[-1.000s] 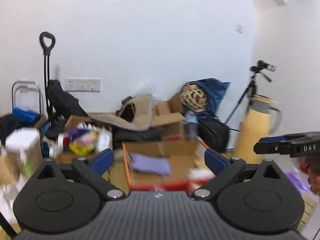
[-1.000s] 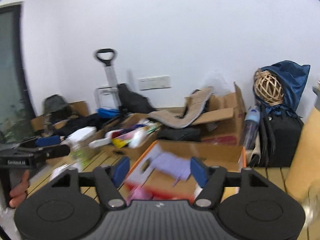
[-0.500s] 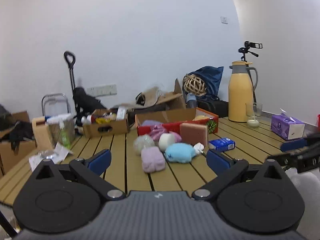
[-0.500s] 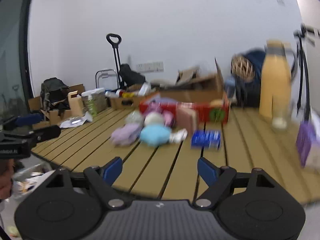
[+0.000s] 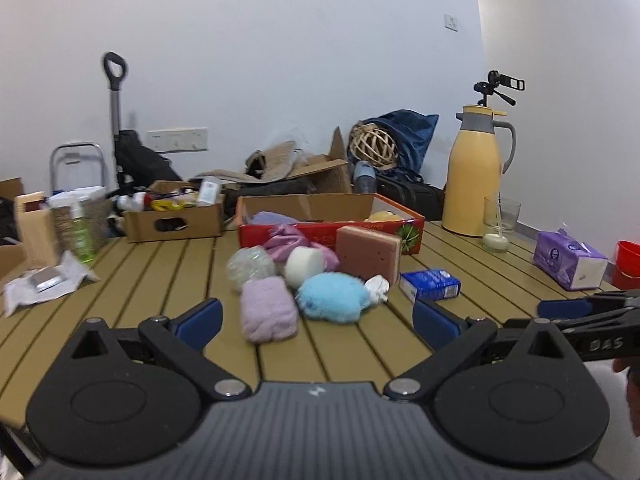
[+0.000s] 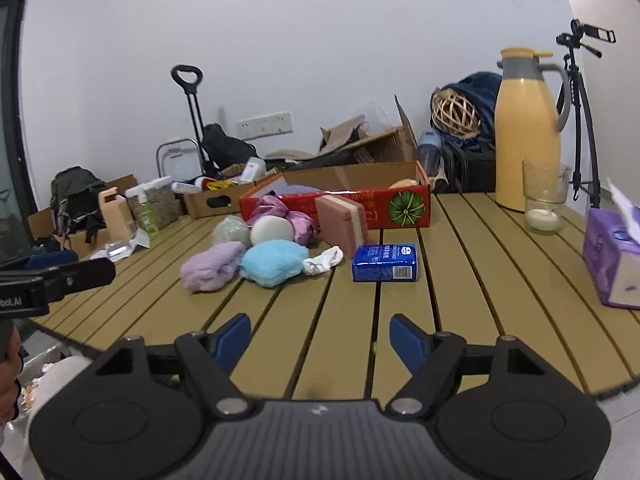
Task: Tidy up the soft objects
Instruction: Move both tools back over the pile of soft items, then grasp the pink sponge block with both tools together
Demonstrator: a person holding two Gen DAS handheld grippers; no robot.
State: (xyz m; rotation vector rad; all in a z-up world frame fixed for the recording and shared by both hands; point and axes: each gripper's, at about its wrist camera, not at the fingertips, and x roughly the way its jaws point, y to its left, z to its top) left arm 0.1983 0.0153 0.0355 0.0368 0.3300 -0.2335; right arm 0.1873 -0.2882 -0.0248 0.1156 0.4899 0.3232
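Observation:
A heap of soft things lies mid-table: a lilac fluffy pad [image 5: 269, 309] [image 6: 212, 266], a light blue fluffy pad [image 5: 334, 297] [image 6: 274, 263], a white round sponge [image 5: 305, 265] [image 6: 272, 231], a pink sponge block [image 5: 368, 253] [image 6: 340, 226], pink cloth [image 5: 289, 242] and a white sock [image 6: 323, 261]. Behind them stands a red cardboard box [image 5: 412, 235] [image 6: 404, 205]. My left gripper [image 5: 316, 318] is open just short of the lilac pad. My right gripper [image 6: 320, 338], nothing between its closing jaws, hovers over the table's near edge.
On the slatted wooden table [image 6: 460, 264] lie a blue packet [image 6: 384, 263], a purple tissue pack [image 6: 612, 264], a glass with a candle [image 6: 542, 198] and a yellow thermos jug [image 6: 526, 128]. At the far left are a brown box [image 5: 172, 220], bottles and a wrapper [image 5: 44, 282].
Both grippers dropped from facing the back wall clutter to low over the table's near side. The heap of soft things came into view and grew closer.

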